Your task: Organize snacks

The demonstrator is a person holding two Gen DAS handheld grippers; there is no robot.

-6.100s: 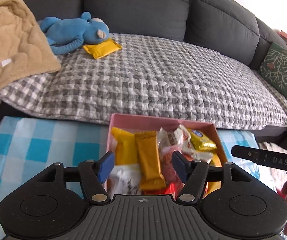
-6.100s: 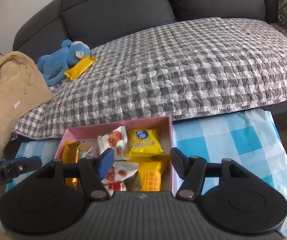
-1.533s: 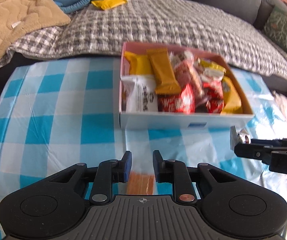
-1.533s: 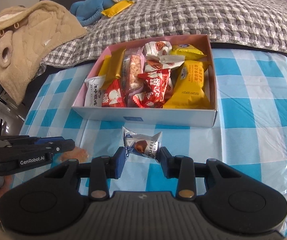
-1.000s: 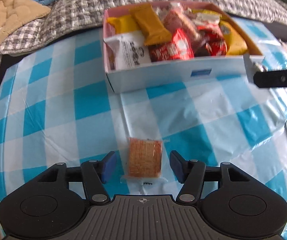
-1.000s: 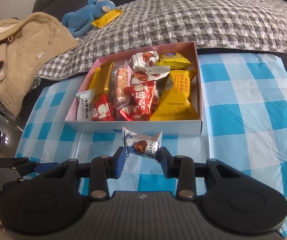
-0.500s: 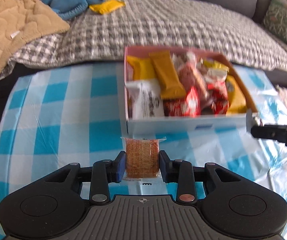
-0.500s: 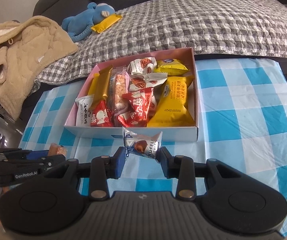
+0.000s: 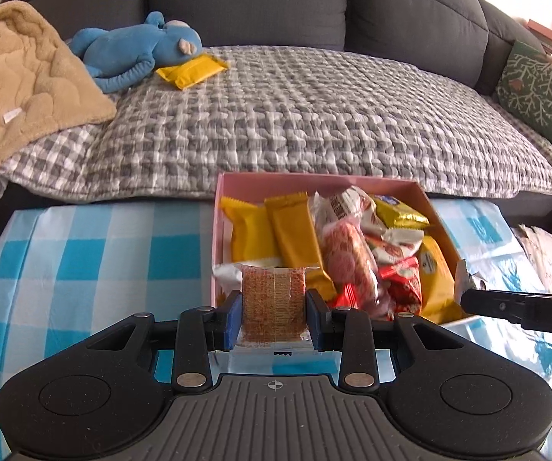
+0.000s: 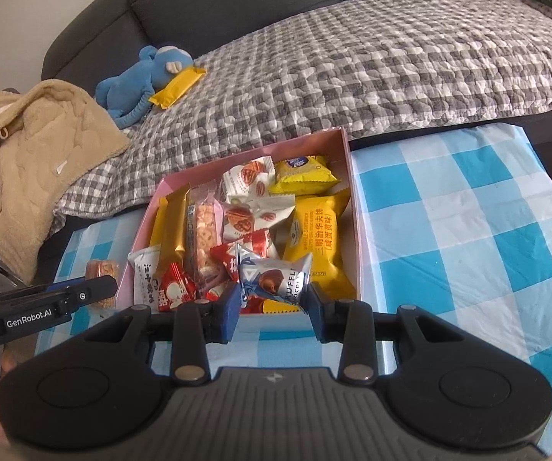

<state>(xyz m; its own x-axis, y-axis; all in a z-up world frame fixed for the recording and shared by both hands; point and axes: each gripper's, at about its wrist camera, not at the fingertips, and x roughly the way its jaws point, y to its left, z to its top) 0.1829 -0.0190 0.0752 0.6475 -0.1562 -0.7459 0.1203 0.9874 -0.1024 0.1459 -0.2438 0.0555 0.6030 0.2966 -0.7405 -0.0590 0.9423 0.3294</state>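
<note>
My left gripper (image 9: 274, 317) is shut on a square orange-brown cracker (image 9: 274, 301) in a clear wrapper, held up just in front of the pink snack box (image 9: 314, 181). Its pads press the cracker's two sides. My right gripper (image 10: 274, 307) is shut on a silver-blue truffle chocolate (image 10: 272, 282), held over the near edge of the same box (image 10: 347, 176). The box is packed with several yellow, red and white snack packets. In the right wrist view the cracker (image 10: 101, 271) shows beside the box's left wall. The truffle's foil end (image 9: 464, 280) shows at the right of the left wrist view.
The box stands on a blue-and-white checked tablecloth (image 10: 468, 230) near the table's far edge. Behind it is a dark sofa with a grey checked quilt (image 9: 314, 115), a blue plush toy (image 9: 137, 50) on a yellow packet (image 9: 193, 71), a beige blanket (image 9: 14, 88) and a green cushion (image 9: 537, 92).
My left gripper shut on the cracker lying on the cloth and lifted it up toward the box. My right gripper kept the truffle and moved closer, over the box's front edge.
</note>
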